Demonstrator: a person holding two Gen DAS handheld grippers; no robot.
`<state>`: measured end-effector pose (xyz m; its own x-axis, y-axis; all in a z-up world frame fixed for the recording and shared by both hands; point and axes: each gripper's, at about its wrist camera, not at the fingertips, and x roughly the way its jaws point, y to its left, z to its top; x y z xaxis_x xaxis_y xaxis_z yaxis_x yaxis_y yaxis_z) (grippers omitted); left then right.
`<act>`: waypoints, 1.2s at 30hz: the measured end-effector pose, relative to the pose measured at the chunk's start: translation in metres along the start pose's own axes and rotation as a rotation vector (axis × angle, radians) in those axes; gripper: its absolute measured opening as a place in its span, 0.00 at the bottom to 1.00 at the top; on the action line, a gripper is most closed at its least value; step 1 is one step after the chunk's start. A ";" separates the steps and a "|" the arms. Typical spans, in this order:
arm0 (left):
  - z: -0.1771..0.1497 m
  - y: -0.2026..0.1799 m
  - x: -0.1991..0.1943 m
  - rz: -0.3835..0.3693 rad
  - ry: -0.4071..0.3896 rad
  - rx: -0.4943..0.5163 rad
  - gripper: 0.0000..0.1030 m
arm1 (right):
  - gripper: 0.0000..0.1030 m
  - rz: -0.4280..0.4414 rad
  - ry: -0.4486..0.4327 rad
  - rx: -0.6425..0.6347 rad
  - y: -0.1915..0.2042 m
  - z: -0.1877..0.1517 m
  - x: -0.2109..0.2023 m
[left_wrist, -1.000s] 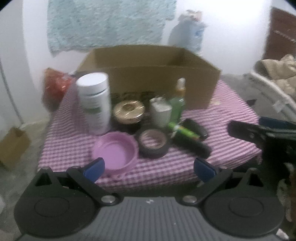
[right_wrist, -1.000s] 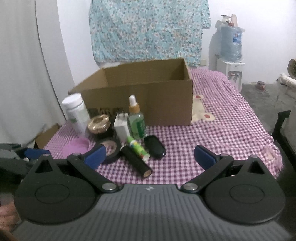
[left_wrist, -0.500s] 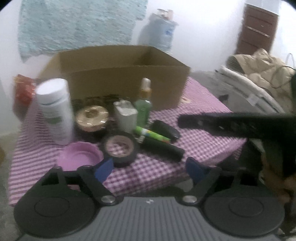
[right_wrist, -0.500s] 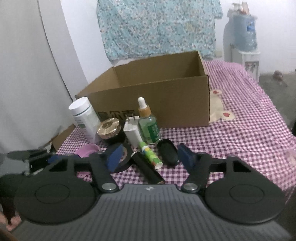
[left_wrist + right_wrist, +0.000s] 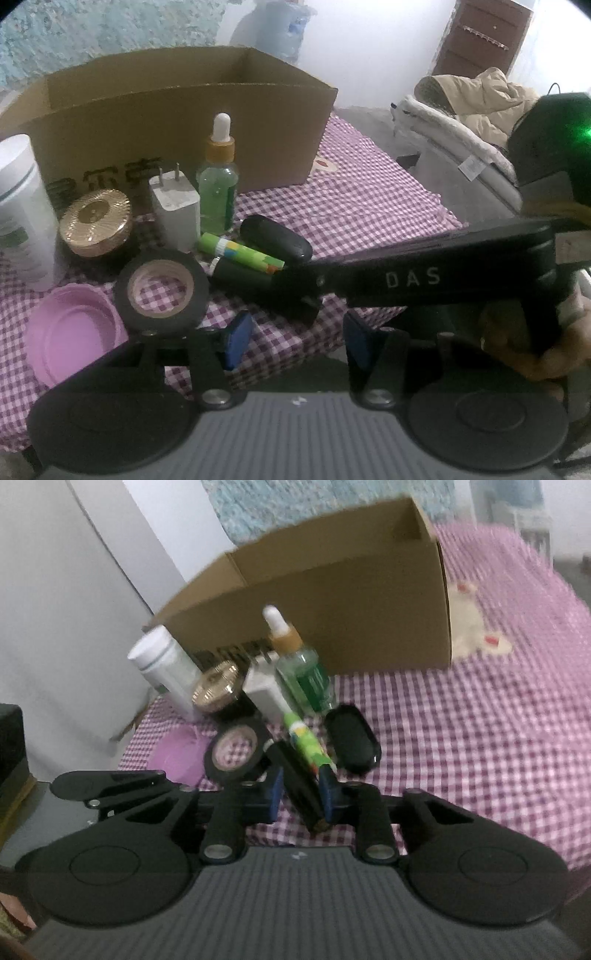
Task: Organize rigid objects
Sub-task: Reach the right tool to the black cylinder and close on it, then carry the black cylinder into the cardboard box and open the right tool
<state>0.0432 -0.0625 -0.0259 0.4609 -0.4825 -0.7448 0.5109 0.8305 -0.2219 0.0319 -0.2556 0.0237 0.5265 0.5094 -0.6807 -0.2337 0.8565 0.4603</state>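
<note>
Rigid items crowd the checked cloth in front of an open cardboard box (image 5: pixel 184 107). My right gripper (image 5: pixel 302 794) is shut on a black tube (image 5: pixel 295 775), with both blue pads against its sides. In the left wrist view the right gripper (image 5: pixel 306 291) reaches in from the right over that black tube (image 5: pixel 243 277). A green stick (image 5: pixel 240 254) lies on the tube beside a black oval case (image 5: pixel 277 240). My left gripper (image 5: pixel 297 341) hovers at the table's front edge, jaws closing with nothing between them, next to a black tape roll (image 5: pixel 201 291).
A white bottle (image 5: pixel 22 214), gold-lidded jar (image 5: pixel 96 221), white charger plug (image 5: pixel 175 210) and green dropper bottle (image 5: pixel 217 192) stand before the box. A pink lid (image 5: pixel 74 332) lies front left. Bare cloth (image 5: pixel 461 738) stretches right of the items. Bedding (image 5: pixel 472 107) is piled beyond.
Both grippers came forward and down toward the items. The right jaws closed around the black tube. The left jaws narrowed, and the right gripper now crosses the left view.
</note>
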 end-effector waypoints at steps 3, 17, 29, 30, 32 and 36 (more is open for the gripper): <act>0.002 0.002 0.004 -0.008 0.021 -0.008 0.55 | 0.15 0.090 0.056 0.098 -0.012 -0.002 0.006; 0.013 0.009 0.013 0.087 0.043 -0.013 0.50 | 0.21 0.194 0.146 0.195 -0.019 0.011 0.031; 0.003 -0.004 -0.029 0.128 -0.048 0.041 0.35 | 0.21 0.208 0.079 0.191 -0.005 0.001 0.004; 0.005 -0.005 -0.038 0.137 -0.071 0.050 0.35 | 0.21 0.215 0.064 0.185 0.000 0.003 -0.002; 0.014 -0.005 -0.058 0.156 -0.118 0.067 0.35 | 0.21 0.231 0.024 0.153 0.015 0.013 -0.017; 0.052 0.006 -0.093 0.208 -0.187 0.078 0.35 | 0.21 0.258 -0.057 0.045 0.044 0.051 -0.034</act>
<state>0.0416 -0.0271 0.0746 0.6839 -0.3534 -0.6383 0.4426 0.8965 -0.0222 0.0454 -0.2392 0.0961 0.5000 0.7036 -0.5048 -0.3299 0.6938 0.6402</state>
